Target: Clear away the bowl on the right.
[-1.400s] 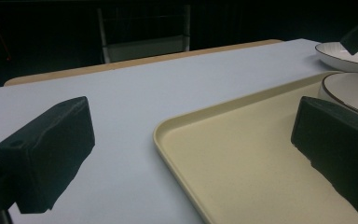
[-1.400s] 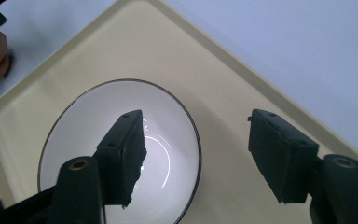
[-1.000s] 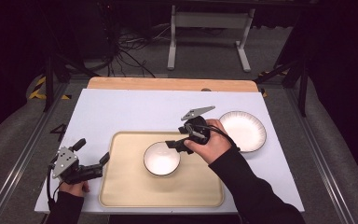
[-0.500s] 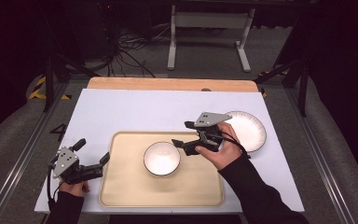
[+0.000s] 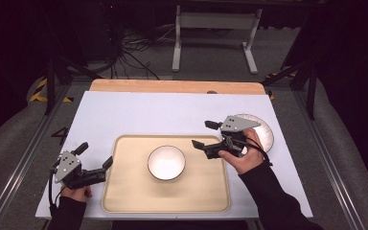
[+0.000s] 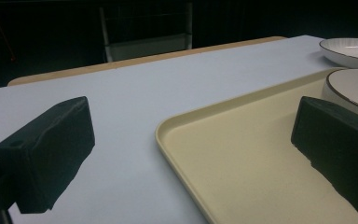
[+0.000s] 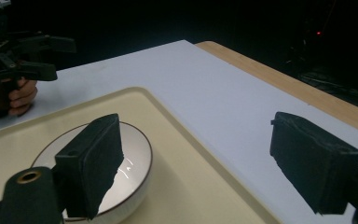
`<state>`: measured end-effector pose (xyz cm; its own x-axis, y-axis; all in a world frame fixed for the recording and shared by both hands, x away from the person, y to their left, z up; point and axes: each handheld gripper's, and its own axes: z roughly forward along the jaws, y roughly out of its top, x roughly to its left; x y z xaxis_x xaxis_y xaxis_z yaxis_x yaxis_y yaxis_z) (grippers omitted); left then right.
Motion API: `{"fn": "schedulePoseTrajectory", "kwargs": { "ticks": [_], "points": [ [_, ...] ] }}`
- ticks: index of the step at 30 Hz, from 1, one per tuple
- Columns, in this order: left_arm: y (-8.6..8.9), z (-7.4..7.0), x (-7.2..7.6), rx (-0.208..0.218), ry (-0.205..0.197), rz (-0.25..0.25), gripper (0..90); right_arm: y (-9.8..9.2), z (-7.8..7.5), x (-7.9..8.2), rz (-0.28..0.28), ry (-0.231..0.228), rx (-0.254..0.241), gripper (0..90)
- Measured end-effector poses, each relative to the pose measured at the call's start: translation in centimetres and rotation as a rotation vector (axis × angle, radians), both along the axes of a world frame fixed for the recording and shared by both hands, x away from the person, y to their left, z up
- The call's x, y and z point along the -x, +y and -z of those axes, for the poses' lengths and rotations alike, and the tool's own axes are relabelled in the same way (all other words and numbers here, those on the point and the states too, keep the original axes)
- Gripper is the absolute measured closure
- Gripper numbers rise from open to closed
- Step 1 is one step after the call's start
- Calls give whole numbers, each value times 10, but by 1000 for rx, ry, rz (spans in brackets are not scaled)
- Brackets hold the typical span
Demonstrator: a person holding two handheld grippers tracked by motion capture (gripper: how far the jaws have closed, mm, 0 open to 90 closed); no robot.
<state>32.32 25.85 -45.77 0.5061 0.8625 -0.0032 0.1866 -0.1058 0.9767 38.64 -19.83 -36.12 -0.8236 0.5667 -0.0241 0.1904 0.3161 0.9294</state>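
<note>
A white bowl stands upright in the middle of the beige tray. My right gripper hovers over the tray's right edge, to the right of the bowl and apart from it. Its jaws have just been opening and stand open with nothing between them. In the right gripper view the bowl lies behind the left jaw. My left gripper is open at the tray's left edge, holding nothing. In the left gripper view, its jaws frame the tray's corner.
A white plate lies on the table right of the tray, partly under my right hand; it also appears as a plate in the left gripper view. A wooden strip borders the table's far edge. The pale tabletop stretches behind the tray.
My right gripper has drawn back to the right from the bowl's rim toward the plate, with its jaws spread wider. The bowl stays in the tray. The left gripper has not moved.
</note>
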Motion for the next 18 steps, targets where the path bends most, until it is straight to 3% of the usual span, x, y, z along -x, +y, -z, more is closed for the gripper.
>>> {"fn": "schedulePoseTrajectory", "kwargs": {
  "ticks": [14, 18],
  "points": [
    [-1, 0, 0, 3, -1, -7, 1, -48, 1, 5, 91, -86, -17, 171],
    [-1, 0, 0, 1, -2, -8, 1, -57, 3, 6, 112, -93, -24, 171]
  ]
}}
